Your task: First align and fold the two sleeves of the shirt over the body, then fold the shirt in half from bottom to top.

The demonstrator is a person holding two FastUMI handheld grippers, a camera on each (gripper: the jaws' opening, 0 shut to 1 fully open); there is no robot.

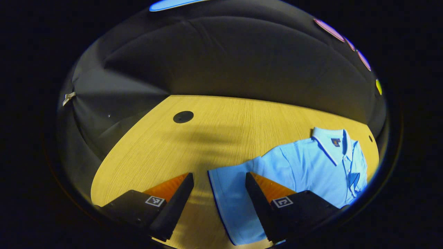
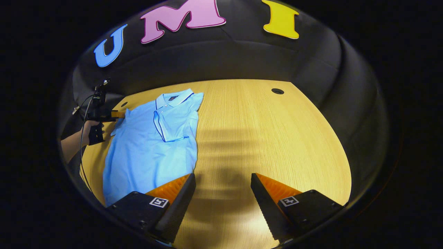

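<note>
Left tongs [image 1: 219,180] gape wide, nothing between them, poised over the unfolded sleeve [image 1: 230,193] of a light blue polo shirt [image 1: 311,166] spread flat on the wooden table [image 1: 221,128]. Right tongs [image 2: 223,181] also spread apart and empty, above bare wood just beside the shirt's hem. Farther off in the right gripper view, one sleeve [image 2: 174,126] lies folded over the body; collar at the far end. Beyond, a hand [image 2: 90,129] holds the other gripper, seemingly at the shirt's edge.
</note>
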